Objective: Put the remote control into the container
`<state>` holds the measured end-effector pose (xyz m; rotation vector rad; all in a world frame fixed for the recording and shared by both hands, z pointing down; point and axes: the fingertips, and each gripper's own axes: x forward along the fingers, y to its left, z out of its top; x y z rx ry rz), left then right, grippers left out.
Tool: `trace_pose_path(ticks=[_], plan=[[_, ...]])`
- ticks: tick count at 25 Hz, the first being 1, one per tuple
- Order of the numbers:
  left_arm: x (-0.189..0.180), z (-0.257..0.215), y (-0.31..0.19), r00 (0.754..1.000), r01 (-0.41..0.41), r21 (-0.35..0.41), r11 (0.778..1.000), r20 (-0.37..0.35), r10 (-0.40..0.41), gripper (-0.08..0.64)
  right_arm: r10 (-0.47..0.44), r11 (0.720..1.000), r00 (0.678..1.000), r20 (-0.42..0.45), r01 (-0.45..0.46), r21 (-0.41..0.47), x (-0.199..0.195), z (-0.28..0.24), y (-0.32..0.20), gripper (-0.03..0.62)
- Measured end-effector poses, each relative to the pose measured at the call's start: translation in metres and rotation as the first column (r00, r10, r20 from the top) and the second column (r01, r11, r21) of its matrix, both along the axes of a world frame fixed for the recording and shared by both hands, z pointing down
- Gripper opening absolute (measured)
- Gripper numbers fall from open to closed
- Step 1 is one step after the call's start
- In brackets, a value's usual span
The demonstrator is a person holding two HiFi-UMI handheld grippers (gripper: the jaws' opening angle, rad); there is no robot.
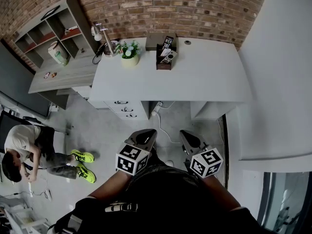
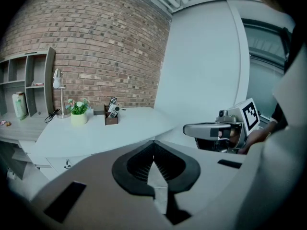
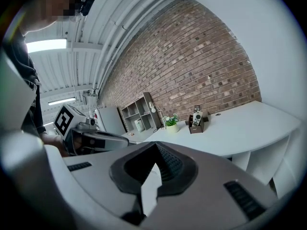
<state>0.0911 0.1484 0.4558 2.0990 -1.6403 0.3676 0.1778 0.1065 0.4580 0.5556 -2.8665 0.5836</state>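
Against the far side of the room runs a brick wall (image 1: 195, 9), and a broad white desk (image 1: 209, 77) stands in front of it, with a grey shelf unit (image 1: 53, 33) off to its left. A person (image 1: 29, 145) sits on the floor, well apart from the desk.

Close to the wearer's body, the left gripper (image 1: 152, 130) and right gripper (image 1: 184, 132) hang side by side over the floor, far short of the desk. Each gripper's own view shows its jaws pressed fully together with nothing between them.

Near the back edge of the desk sit a small plant pot (image 1: 129, 57) and, a little to its right, the brown container (image 1: 163, 63). A pale remote control (image 1: 168, 57) already leans inside the container, and a black remote (image 1: 168, 41) stands upright behind it. No remote lies loose on the desktop, as far as these views show.

By that reading the task looks finished, or not yet set up. The main risk is a needless reach. The container looks narrow and light, so a closed jaw nudging its rim could tip it and spill both remotes. The pale one leans outward and would likely slide out first. A wide sweep from the left could also knock the plant pot over.
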Motion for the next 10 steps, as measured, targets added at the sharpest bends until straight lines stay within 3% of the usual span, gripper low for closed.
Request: trace_pose_path(ticks=[10], plan=[[0.0007,0.0022,0.0014,1.000,-0.007,-0.007,1.000,0.009,0.008,0.005,-0.002,1.000,1.000,0.008,0.002,-0.010,-0.0017,0.0022,0.0025,0.008]])
